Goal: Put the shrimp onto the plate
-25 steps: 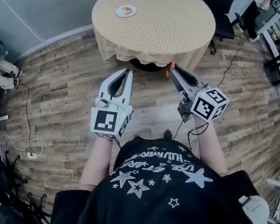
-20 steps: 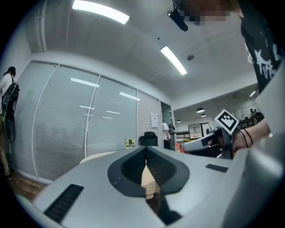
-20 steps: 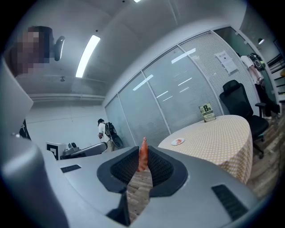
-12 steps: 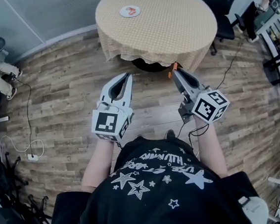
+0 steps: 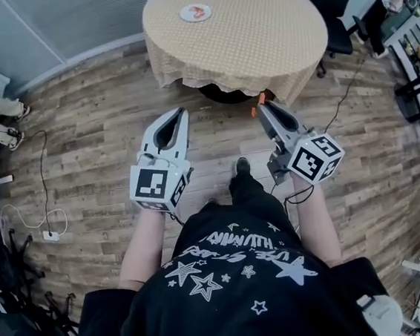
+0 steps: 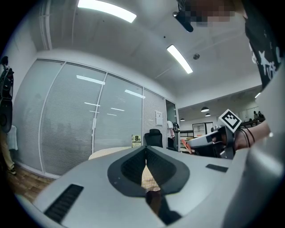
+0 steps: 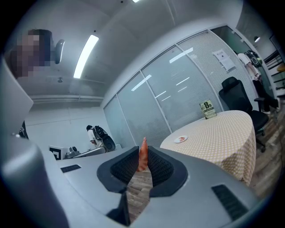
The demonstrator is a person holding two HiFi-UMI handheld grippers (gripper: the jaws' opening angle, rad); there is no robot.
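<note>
The shrimp (image 7: 142, 156) is pinched at the tips of the right gripper (image 5: 261, 107), its long axis along the jaws, narrow end poking past them and the other end hidden between the pads. Both forearms reach forward at waist height toward the round table (image 5: 272, 45). The left gripper (image 5: 180, 114) is pressed together, holding nothing. The plate (image 5: 195, 13) lies well apart on the table's far side; what's on it is too small to tell.

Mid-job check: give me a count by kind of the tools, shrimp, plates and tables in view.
Tools: 2, the left tool shut and empty, the right tool shut on the shrimp
Shrimp: 1; the reddish thing on the plate is too small to name
Plates: 1
Tables: 1, the round table
Total: 5
</note>
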